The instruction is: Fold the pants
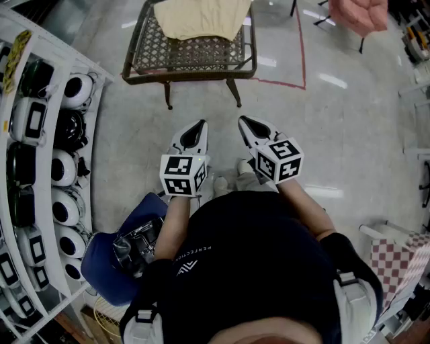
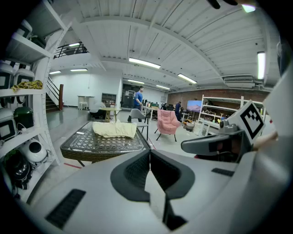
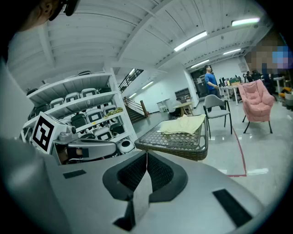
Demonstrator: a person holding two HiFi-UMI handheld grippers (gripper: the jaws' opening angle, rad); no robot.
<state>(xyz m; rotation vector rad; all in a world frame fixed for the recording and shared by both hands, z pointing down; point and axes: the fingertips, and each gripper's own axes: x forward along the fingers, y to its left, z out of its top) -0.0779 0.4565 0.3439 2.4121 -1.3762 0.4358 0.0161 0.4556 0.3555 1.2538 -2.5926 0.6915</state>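
head view is showing me the left gripper (image 1: 199, 125) and the right gripper (image 1: 244, 121) hanging side by side over the floor (image 1: 322, 134), short of the tabletop (image 1: 191, 54). the left jaws are pressing fully together on nothing, and the right jaws are sitting the same way, closed and empty. the cream pants (image 1: 201, 17) are lying bunched along the tabletop's far edge, toward its right corner, well apart from me.

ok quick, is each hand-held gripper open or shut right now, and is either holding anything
Left hand-held gripper: closed, holding nothing.
Right hand-held gripper: closed, holding nothing.
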